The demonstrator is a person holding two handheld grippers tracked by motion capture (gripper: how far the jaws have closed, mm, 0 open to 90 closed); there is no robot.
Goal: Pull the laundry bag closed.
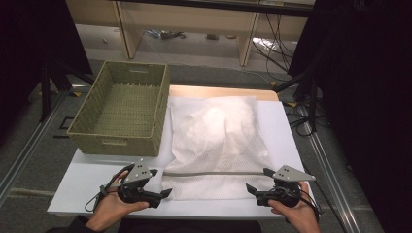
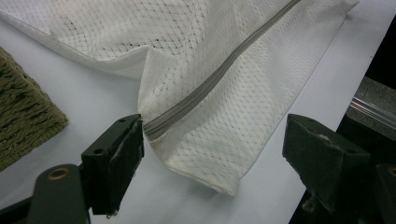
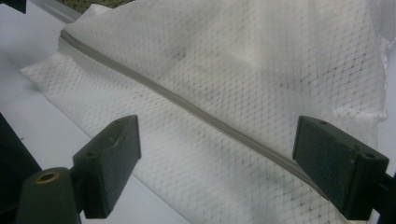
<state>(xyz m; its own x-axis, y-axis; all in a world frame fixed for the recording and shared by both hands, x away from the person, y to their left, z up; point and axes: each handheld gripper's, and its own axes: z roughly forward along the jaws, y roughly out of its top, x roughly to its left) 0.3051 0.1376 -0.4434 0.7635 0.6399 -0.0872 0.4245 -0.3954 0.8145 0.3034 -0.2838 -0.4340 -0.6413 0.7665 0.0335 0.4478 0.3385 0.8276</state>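
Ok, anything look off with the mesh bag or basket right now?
Nothing stands out. The mesh bag lies flat on the table, zipper straight and closed along its near edge; the wicker basket sits upright beside it.

left claw [image 1: 161, 182] jaws apart, right claw [image 1: 257, 179] jaws apart

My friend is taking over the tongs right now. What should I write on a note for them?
Left tongs: open, at the left end of the mesh bag, near the zipper; one pad looks very close to it.
Right tongs: open, at the zipper's right end, gripping nothing.
The bag lies flat on the white table, bulging with something inside. The woven basket beside it holds nothing.
Done: zipper looks closed.
Left, probably: grab the bag and lift it into the basket.
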